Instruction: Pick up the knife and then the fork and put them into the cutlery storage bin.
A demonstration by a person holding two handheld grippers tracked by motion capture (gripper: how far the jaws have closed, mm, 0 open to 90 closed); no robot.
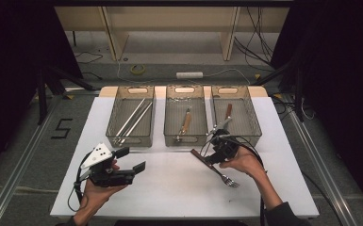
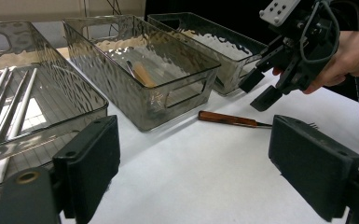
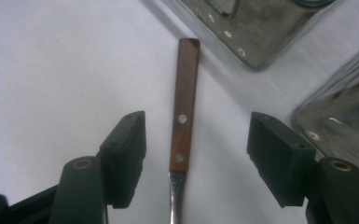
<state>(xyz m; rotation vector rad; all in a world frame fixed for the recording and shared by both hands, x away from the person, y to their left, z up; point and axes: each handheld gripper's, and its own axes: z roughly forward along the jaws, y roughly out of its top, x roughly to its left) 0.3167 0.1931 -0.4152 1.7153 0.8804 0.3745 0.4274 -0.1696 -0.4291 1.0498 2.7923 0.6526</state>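
A fork with a brown wooden handle (image 1: 214, 167) lies on the white table, tines toward the near right. My right gripper (image 1: 210, 153) hangs open just over its handle end. In the right gripper view the handle (image 3: 184, 107) runs straight up between the two spread jaws of the right gripper (image 3: 196, 158), touching neither. My left gripper (image 1: 132, 159) is open at the near left, holding nothing. In the left gripper view, the fork's handle (image 2: 226, 119) and the right gripper (image 2: 257, 91) show beyond the wide-open left gripper (image 2: 196, 168).
Three clear mesh-patterned bins stand in a row at the back. The left bin (image 1: 132, 141) holds long metal rods, the middle bin (image 1: 185, 141) a wooden-handled utensil, and the right bin (image 1: 254, 127) another one. Open white tabletop (image 1: 169, 183) lies between the hands.
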